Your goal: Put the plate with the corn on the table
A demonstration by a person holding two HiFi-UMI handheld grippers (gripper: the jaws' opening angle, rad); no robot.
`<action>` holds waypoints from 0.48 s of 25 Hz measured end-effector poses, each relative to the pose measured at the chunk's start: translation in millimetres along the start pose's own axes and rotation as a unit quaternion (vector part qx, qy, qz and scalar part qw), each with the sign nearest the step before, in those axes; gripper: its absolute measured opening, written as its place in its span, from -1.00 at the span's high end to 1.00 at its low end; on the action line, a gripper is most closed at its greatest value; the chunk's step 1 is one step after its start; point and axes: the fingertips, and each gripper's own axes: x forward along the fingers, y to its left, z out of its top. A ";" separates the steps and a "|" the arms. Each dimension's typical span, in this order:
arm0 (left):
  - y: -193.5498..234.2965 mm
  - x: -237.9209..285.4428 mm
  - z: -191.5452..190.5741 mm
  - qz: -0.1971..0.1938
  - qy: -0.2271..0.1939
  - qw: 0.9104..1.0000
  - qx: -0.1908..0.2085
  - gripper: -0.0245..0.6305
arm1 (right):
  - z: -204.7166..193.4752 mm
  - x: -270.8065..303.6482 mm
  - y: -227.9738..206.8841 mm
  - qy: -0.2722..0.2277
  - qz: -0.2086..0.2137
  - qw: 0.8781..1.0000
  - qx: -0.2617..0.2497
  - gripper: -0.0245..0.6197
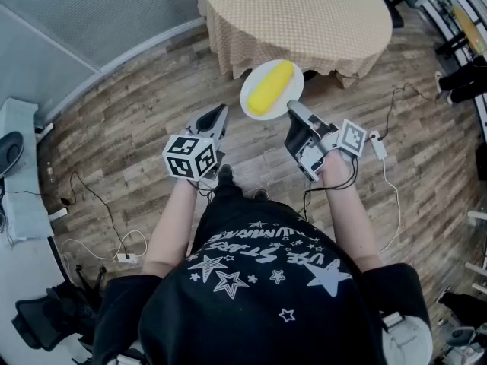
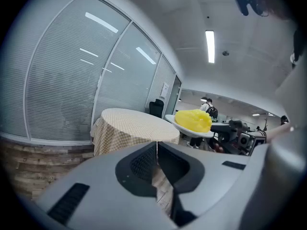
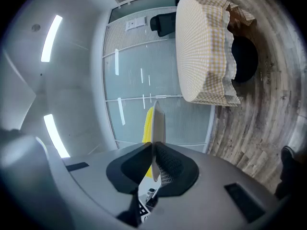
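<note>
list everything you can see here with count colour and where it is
table: one, round, beige checked cloth, ahead of the person
plate: one, white, held in the air by the table's near edge
corn: one, yellow, lying on the plate
floor: grey-brown wood planks, all around
cables: several, black and white, on the floor at both sides
left claw: one, grey, shut and empty, left of the plate
right claw: one, grey, shut on the plate's rim

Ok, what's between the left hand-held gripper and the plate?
Nothing: in the head view only wood floor shows between the left hand-held gripper and the plate, which the right hand-held gripper holds.
</note>
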 end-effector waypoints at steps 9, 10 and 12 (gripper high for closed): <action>-15.2 -1.2 -5.7 0.006 -0.001 1.000 0.001 0.88 | -3.6 -12.5 -1.3 0.012 0.010 1.000 -0.008 0.81; -15.9 -0.3 -4.8 0.007 -0.002 1.000 0.002 0.88 | -3.1 -13.9 -1.3 0.012 0.011 1.000 -0.007 0.81; -17.8 1.7 -4.2 0.007 -0.001 1.000 0.003 0.88 | -1.5 -17.2 -1.7 0.011 0.012 1.000 -0.007 0.81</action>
